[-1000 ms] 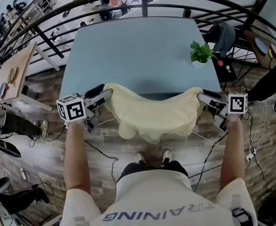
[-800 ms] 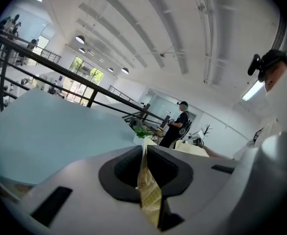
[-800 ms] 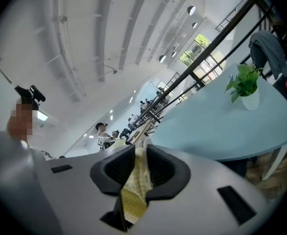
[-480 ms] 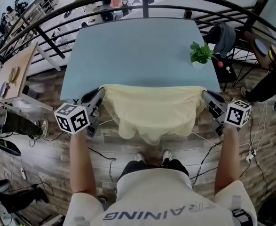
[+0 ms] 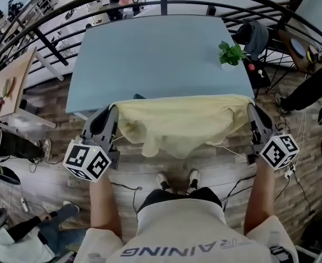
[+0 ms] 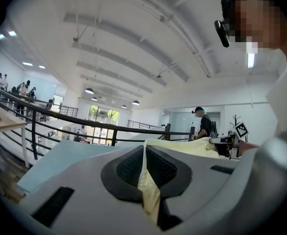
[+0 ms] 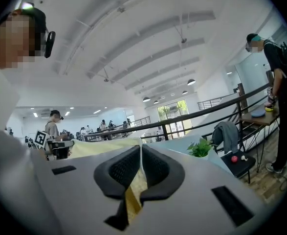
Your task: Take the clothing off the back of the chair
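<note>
A pale yellow garment (image 5: 177, 122) hangs stretched between my two grippers in front of the table's near edge. My left gripper (image 5: 112, 109) is shut on its left end and my right gripper (image 5: 249, 107) on its right end. The top edge runs straight and taut, and the rest droops below. In the left gripper view the jaws (image 6: 144, 153) pinch a fold of yellow cloth (image 6: 182, 147). The right gripper view shows the same: jaws (image 7: 141, 155) closed on the cloth (image 7: 99, 147). The chair is hidden under the garment; I cannot make out its back.
A light blue table (image 5: 161, 53) lies ahead with a small potted plant (image 5: 230, 53) at its right. A curved black railing (image 5: 40, 37) rings it. A chair with a grey jacket (image 5: 254, 37) stands at the far right. Cables (image 5: 232, 152) trail over the wooden floor by my feet (image 5: 176, 179).
Both grippers have shut on the garment's ends and risen. Its top edge, which sagged in the middle, is now pulled straight and sits higher.
</note>
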Tool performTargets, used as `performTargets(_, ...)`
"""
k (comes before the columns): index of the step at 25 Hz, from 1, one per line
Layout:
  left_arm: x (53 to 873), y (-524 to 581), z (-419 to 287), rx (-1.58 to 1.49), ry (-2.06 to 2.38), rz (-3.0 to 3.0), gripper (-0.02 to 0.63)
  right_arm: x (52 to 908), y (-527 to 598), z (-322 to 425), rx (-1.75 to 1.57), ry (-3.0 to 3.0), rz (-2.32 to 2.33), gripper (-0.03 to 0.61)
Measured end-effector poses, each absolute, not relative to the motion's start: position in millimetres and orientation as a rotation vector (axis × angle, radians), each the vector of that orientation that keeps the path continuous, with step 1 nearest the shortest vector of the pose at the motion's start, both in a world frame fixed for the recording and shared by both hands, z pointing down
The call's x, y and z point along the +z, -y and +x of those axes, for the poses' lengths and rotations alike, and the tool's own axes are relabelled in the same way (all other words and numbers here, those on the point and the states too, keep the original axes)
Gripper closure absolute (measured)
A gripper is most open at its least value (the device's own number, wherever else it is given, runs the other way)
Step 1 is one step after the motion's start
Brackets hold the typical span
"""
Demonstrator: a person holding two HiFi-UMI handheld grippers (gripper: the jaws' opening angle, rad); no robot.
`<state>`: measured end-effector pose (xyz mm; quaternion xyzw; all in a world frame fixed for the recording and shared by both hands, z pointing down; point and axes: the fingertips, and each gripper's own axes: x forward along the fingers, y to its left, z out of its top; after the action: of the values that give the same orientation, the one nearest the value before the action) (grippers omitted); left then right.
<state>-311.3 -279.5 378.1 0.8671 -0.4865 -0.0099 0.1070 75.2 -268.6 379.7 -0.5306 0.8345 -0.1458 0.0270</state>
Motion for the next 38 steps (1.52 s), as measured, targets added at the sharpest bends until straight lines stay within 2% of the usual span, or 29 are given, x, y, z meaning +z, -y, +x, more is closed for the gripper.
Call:
performTargets(6,362.0,242.2,-304.7,-0.05,1.491,2.558,0.571,356.8,243.6,82.7,-0.386,-2.516,-1.624,0.549)
performTargets(21,359.3,94.2,-230.4,-0.091,1.783,2.399,0.571,361.3,156.8,124.5,-0.381,-2.689,-1.332,0.549)
performTargets(38,341.7,38.0,-193.1,-0.157,1.867,2.399,0.571,342.8,107.9,143.4,-0.239,-2.757,-1.255,0.549)
